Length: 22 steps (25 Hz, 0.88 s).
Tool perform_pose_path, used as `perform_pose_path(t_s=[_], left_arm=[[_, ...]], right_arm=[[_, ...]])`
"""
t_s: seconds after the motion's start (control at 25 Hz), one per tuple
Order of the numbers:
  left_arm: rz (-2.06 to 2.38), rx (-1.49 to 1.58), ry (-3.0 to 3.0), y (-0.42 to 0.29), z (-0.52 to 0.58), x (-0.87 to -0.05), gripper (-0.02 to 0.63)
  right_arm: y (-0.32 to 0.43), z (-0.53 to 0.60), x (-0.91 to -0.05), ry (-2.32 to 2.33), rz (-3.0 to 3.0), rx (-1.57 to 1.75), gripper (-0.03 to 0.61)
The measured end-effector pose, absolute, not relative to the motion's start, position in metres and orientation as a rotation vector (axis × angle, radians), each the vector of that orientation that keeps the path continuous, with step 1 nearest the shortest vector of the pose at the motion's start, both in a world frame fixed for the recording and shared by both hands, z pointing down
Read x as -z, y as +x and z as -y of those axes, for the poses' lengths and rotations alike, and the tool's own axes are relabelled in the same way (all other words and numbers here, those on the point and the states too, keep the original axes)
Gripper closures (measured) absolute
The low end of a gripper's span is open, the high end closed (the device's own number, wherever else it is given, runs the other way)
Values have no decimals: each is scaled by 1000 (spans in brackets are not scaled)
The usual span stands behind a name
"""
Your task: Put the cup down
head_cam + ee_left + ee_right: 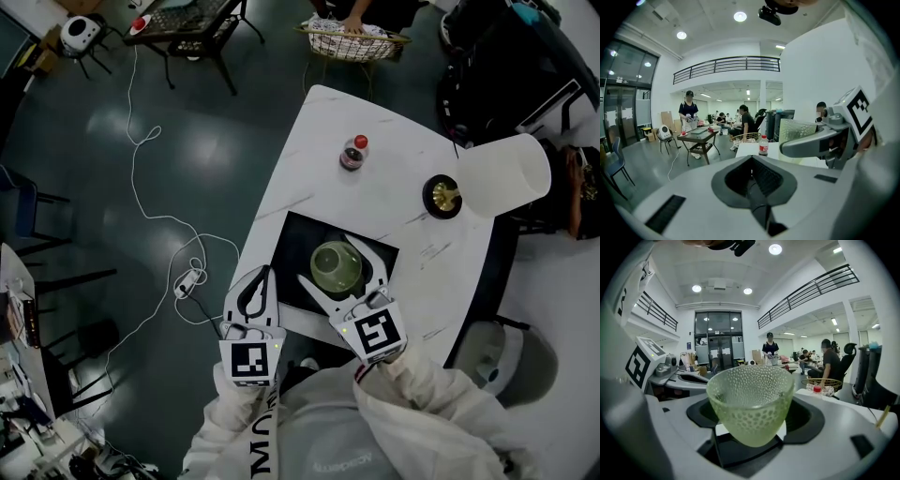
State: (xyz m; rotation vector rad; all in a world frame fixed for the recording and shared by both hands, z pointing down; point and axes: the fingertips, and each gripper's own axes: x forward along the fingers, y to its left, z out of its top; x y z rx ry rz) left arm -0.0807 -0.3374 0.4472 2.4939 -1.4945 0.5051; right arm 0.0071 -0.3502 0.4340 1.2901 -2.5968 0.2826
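A pale green dimpled glass cup [336,265] stands upright between the fingers of my right gripper [327,260], which is shut on it. It is over the black mat [295,239] on the white table [375,122]; I cannot tell whether its base touches the mat. In the right gripper view the cup [750,404] fills the space between the jaws of my right gripper [750,414]. My left gripper [262,274] is shut on nothing, at the table's near left edge beside the mat. From the left gripper [752,159] view, the cup [797,136] shows to the right.
A small red-capped bottle [353,153] stands mid-table. A white lampshade [502,176] and a dark dish with a gold piece [442,195] sit at the right edge. A wicker basket [354,42] is beyond the far end. A white cable [159,216] trails over the floor.
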Motion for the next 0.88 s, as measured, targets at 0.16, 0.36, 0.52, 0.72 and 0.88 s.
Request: perform_pose_path(t_s=[0.16,0.36,0.52,0.72,0.88], left_arm=[[1500,-507,2485,-78,343,-457,603],[1519,-450,2485,-77,353,-464,603],[1540,-446,2450,-82,358,-480,603],[1573,-443,2422,-85,363,-501,603],[1575,-438,2412,-84,367,-512,603]], right_arm=[[8,357,-445,1274,2594,-275,190],[6,363,-462,1265,2585,-267,190],[2,364,-478,1246,2580,-282,190],[-4,366,-495,1196,2577,-265,190],[-6,370,-504,1191,2584,-267,190]])
